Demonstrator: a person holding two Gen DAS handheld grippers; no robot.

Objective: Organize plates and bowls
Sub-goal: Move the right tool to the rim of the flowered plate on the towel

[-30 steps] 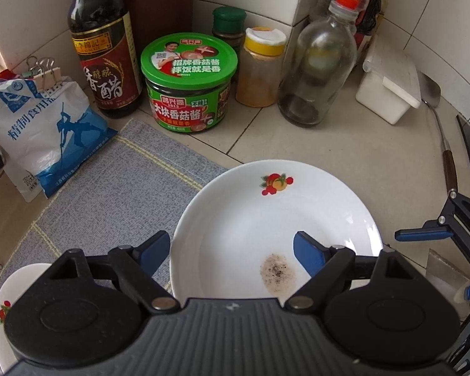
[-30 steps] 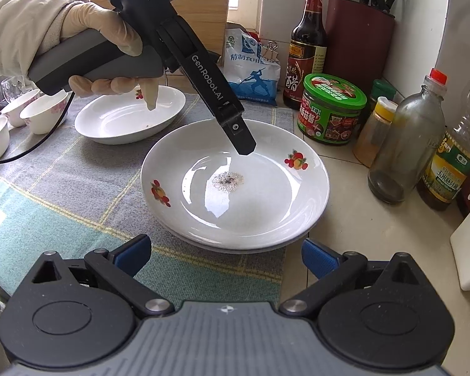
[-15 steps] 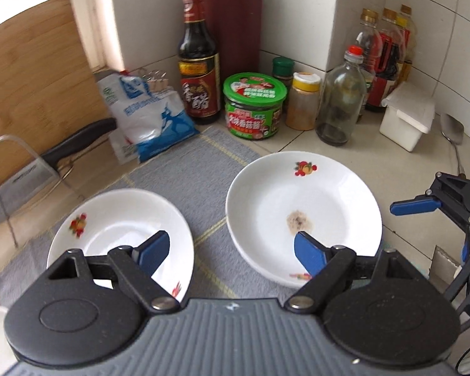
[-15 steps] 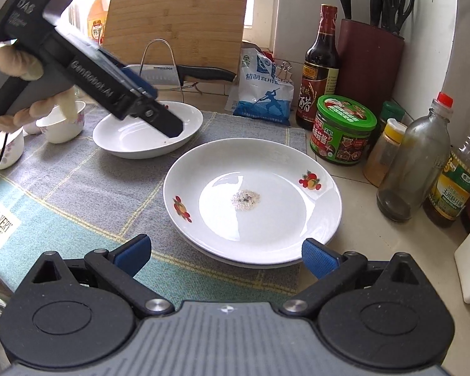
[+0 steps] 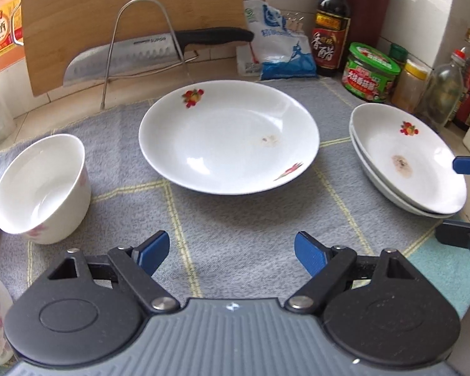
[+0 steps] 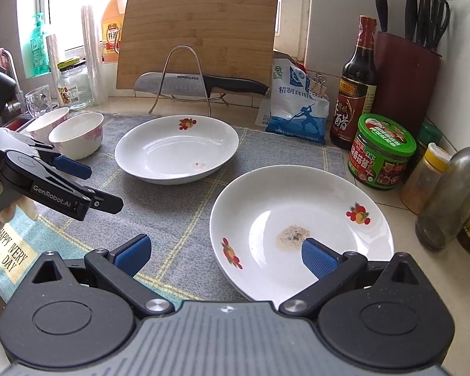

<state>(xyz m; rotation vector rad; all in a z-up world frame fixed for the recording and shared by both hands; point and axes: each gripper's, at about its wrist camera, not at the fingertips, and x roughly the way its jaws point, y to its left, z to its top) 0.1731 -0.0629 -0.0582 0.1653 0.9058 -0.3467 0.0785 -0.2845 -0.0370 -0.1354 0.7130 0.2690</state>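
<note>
Two plates (image 5: 416,169) already sit stacked at the mat's right edge, while a third plate (image 5: 228,134) lies alone mid-mat and the bowls (image 6: 76,134) wait unstacked at the left. The left gripper (image 5: 232,252) and right gripper (image 6: 225,257) both hang released and empty, so the lone plate and the bowls likely remain to be gathered.

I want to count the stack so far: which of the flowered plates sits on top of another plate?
The plate with the speckled brown stain, nearest the green-lidded jar: a second rim shows beneath it. The other plate lies alone, mid-mat.
</note>
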